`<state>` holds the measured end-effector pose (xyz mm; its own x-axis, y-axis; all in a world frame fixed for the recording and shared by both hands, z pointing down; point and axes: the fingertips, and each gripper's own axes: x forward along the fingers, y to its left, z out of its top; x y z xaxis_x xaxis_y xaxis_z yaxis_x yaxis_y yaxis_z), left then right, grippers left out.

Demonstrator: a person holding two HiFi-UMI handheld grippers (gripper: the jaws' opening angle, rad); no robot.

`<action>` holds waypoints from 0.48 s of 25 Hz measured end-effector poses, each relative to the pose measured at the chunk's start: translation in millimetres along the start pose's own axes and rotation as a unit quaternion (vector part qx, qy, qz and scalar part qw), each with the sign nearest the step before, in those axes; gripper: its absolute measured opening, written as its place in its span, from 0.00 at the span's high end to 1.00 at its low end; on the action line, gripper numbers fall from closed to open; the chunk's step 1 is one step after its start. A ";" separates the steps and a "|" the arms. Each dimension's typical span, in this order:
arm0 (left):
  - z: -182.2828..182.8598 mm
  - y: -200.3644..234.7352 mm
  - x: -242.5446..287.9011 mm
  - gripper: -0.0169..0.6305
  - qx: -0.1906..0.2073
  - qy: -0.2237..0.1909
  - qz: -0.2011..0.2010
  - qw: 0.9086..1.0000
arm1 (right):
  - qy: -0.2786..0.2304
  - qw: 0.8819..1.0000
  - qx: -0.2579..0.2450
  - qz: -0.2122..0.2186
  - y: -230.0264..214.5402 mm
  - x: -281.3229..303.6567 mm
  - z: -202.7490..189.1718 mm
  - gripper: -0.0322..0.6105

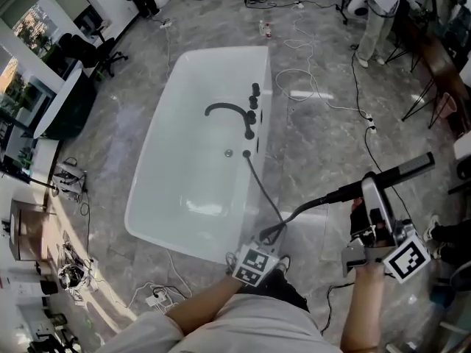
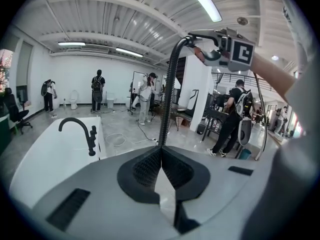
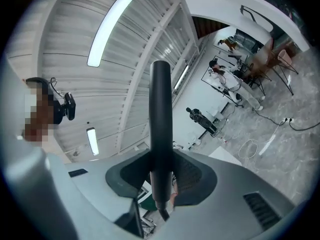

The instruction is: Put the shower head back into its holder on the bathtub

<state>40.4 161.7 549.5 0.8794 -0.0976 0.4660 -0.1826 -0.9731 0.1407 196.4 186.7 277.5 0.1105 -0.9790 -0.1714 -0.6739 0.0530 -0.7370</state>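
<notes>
The white bathtub (image 1: 176,160) lies ahead on the grey floor. A black faucet (image 1: 229,110) and several black fittings (image 1: 253,101) stand along its right rim. From that rim a black hose (image 1: 261,186) runs down to my left gripper (image 1: 268,237), which is shut on it. The hose then curves up to the black stick-shaped shower head (image 1: 397,171), gripped at its handle by my right gripper (image 1: 370,193). In the left gripper view the hose (image 2: 169,94) rises from my shut left gripper (image 2: 161,151) toward the right gripper (image 2: 220,51). In the right gripper view the shower head (image 3: 161,114) stands between the pads of my right gripper (image 3: 161,171).
Cables (image 1: 309,87) lie looped on the floor right of the tub. A person (image 1: 375,20) stands at the far right, and others stand at the far end of the room. A black office chair (image 1: 92,50) and a desk stand at the left.
</notes>
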 end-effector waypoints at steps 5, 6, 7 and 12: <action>-4.5 27.5 18.4 0.96 -0.004 0.004 0.008 1.000 | -0.008 0.999 0.034 0.005 -17.8 30.8 5.7 0.73; -3.5 33.0 22.8 0.96 -0.006 0.004 0.007 1.000 | -0.008 0.999 0.034 0.006 -18.7 37.9 8.3 0.73; -1.8 38.6 26.9 0.96 -0.007 0.003 0.007 1.000 | -0.008 0.999 0.033 0.007 -18.2 45.4 11.0 0.73; 0.0 68.0 44.3 0.96 -0.006 0.001 0.007 1.000 | -0.013 0.999 0.034 0.017 -17.7 78.2 16.6 0.73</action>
<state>67.0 91.3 579.7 0.8756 -0.1105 0.4702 -0.2004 -0.9688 0.1455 229.1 112.5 266.3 0.1088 -0.9710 -0.2128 -0.6268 0.0991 -0.7728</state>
